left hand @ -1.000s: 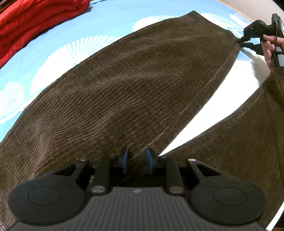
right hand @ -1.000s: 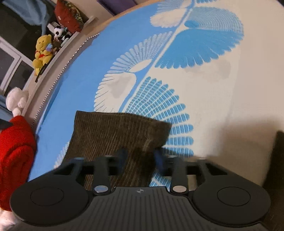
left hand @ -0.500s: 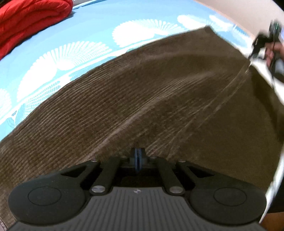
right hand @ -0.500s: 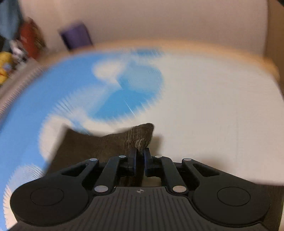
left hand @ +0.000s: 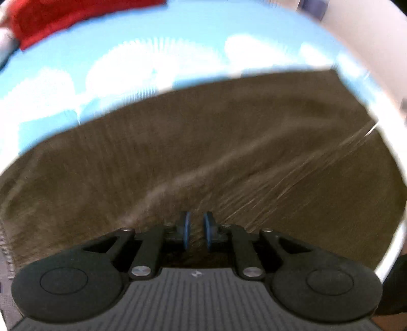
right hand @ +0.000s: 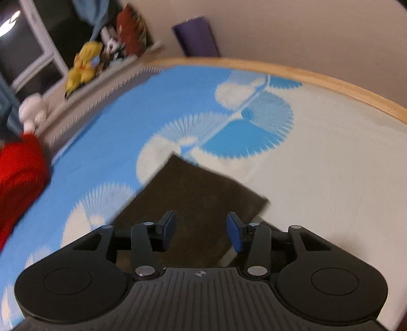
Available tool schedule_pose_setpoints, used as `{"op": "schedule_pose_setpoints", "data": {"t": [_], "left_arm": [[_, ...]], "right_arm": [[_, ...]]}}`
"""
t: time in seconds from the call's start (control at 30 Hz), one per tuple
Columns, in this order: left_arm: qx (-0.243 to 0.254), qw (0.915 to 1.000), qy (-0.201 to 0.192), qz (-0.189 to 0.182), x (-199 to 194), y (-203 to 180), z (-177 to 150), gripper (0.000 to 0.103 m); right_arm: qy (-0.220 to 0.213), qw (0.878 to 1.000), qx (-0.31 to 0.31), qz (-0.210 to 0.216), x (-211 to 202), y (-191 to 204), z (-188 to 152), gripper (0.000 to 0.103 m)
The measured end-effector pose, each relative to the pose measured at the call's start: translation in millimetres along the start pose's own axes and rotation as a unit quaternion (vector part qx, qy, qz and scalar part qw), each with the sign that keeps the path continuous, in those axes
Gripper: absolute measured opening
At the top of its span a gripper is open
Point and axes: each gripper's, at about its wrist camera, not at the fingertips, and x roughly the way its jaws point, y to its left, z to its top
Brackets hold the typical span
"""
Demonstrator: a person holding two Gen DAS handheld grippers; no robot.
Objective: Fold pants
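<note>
The brown corduroy pants (left hand: 203,152) lie spread on the blue and white bedsheet (left hand: 152,58), one leg folded over the other with a ridge running across. My left gripper (left hand: 196,233) is low over the fabric, its blue pads a small gap apart, with nothing clearly between them. In the right wrist view the leg end of the pants (right hand: 201,193) lies flat on the sheet (right hand: 318,165). My right gripper (right hand: 201,230) is wide open just above that end, holding nothing.
A red blanket (left hand: 63,17) lies at the far left of the bed; it also shows in the right wrist view (right hand: 17,178). A wooden bed edge (right hand: 305,73) runs behind. Plush toys (right hand: 84,63) sit on a ledge, and a purple bin (right hand: 195,38) stands by the wall.
Both grippers closed on the pants, carried one leg over onto the other, then opened. The right gripper has let go of the leg end; the left pads have parted slightly.
</note>
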Motion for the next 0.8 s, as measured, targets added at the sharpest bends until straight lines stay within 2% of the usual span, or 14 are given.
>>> {"op": "schedule_pose_setpoints", "data": {"t": [0.07,0.1,0.17,0.23,0.33,0.37,0.43,0.5,0.53,0.57,0.6,0.67,0.73,0.8], "left_arm": [[-0.012,0.9996,-0.023,-0.006,-35,8,-2,0.024],[-0.021,0.9994,-0.03,0.0,-49,14,-4,0.031],[-0.045,0.9981,-0.036,0.022,-78,28,-14,0.034],[-0.07,0.9958,-0.039,0.043,-105,44,-30,0.035],[-0.13,0.9887,-0.041,0.062,-131,78,-68,0.047],[-0.153,0.985,-0.04,0.069,-135,91,-86,0.051],[-0.2,0.9761,-0.021,0.083,-133,119,-120,0.052],[-0.247,0.9625,0.031,0.108,-121,145,-150,0.052],[-0.261,0.9563,0.041,0.126,-121,157,-159,0.052],[-0.27,0.9528,0.037,0.134,-127,168,-166,0.054],[-0.285,0.9477,0.033,0.14,-132,180,-172,0.06],[-0.325,0.9348,0.038,0.139,-133,198,-184,0.061],[-0.348,0.9272,0.055,0.126,-126,205,-191,0.061],[-0.342,0.9272,0.071,0.134,-119,206,-193,0.068]], "right_arm": [[0.009,1.0,0.007,-0.028,-12,-24,-6,0.046],[0.02,0.999,0.018,-0.044,-16,-40,-10,0.046],[0.041,0.996,0.05,-0.069,-20,-77,-17,0.046],[0.062,0.991,0.08,-0.092,-28,-111,-29,0.046],[0.104,0.982,0.111,-0.111,-31,-153,-51,0.047],[0.124,0.979,0.116,-0.109,-29,-163,-59,0.047],[0.148,0.976,0.128,-0.092,-25,-176,-71,0.047],[0.16,0.975,0.126,-0.087,-21,-182,-77,0.047],[0.164,0.975,0.123,-0.087,-19,-184,-79,0.048],[0.168,0.974,0.123,-0.089,-15,-185,-80,0.048],[0.172,0.972,0.127,-0.094,-11,-186,-82,0.048],[0.178,0.97,0.134,-0.099,-9,-189,-80,0.048],[0.176,0.971,0.128,-0.103,-6,-185,-78,0.048],[0.174,0.971,0.115,-0.113,-3,-180,-78,0.045]]}}
